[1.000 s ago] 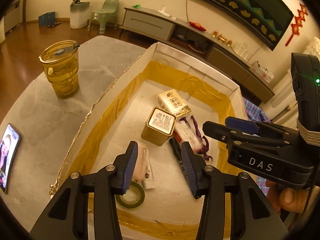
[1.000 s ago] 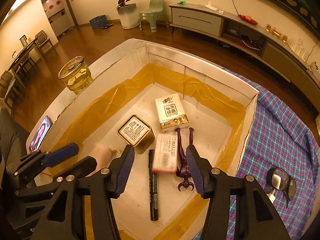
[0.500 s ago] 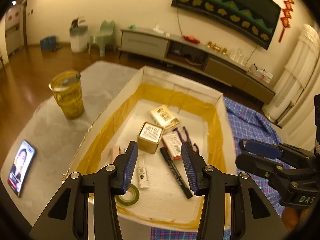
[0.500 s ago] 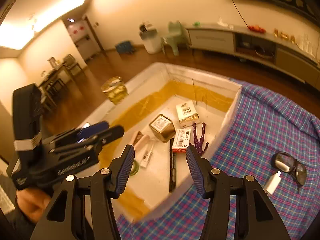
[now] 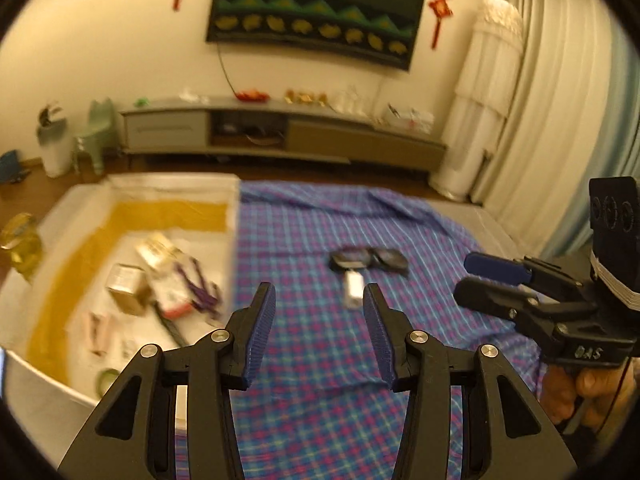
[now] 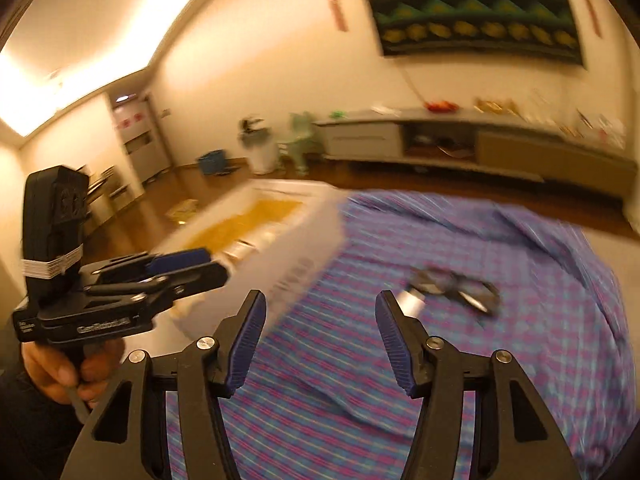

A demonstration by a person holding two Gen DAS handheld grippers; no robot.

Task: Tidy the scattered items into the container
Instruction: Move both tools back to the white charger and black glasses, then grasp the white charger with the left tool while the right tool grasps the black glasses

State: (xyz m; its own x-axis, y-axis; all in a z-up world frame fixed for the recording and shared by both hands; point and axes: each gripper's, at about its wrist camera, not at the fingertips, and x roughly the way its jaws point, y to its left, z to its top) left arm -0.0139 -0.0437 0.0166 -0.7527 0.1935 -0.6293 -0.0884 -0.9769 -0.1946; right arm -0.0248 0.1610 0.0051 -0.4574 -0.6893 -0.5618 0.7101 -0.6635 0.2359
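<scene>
The white box (image 5: 236, 216) with yellow tape inside stands at the left and holds several items, among them a gold tin (image 5: 126, 288) and a black marker (image 5: 170, 326). The box also shows in the right wrist view (image 6: 304, 240). A pair of dark goggles (image 5: 368, 260) and a small white item (image 5: 353, 292) lie on the plaid cloth (image 5: 320, 360). My left gripper (image 5: 318, 332) is open and empty, above the cloth, short of the white item. My right gripper (image 6: 320, 340) is open and empty; the goggles (image 6: 460, 292) lie ahead to its right.
A yellow lidded cup (image 5: 20, 244) stands left of the box. The plaid cloth (image 6: 500, 360) covers the table to the right. A TV cabinet (image 5: 280, 132) lines the far wall. Both views are blurred by motion.
Both grippers have lifted out of the box and swung right, over the plaid cloth toward the goggles and white item. Both stay open and empty.
</scene>
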